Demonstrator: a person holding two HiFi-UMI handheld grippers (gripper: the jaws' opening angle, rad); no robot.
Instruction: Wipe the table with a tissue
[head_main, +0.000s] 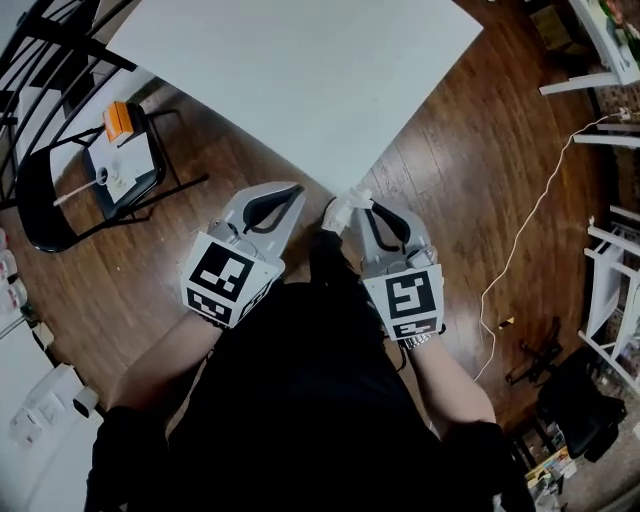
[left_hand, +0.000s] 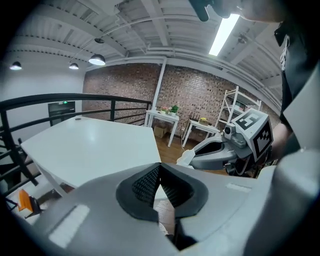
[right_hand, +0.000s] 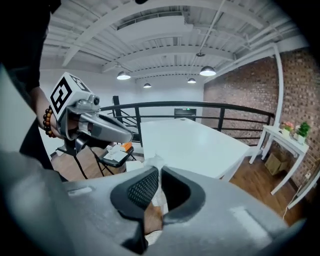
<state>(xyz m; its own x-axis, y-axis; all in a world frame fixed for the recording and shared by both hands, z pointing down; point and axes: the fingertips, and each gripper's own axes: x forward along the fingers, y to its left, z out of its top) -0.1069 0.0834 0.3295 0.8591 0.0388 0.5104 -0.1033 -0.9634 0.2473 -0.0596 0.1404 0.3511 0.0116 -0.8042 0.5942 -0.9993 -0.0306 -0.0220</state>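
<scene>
The white table fills the top of the head view, its near corner just ahead of both grippers. My right gripper is shut on a crumpled white tissue, which pokes out past the fingertips and hangs in the air short of the table corner. In the right gripper view the tissue sits pinched between the dark pads, with the table beyond it. My left gripper is held beside the right one, jaws shut with nothing between them. The left gripper view shows the right gripper's tissue at its tip.
A black folding chair with papers and an orange item stands left of the table. Black railing runs at far left. A white cable trails over the wooden floor, with white shelving at right.
</scene>
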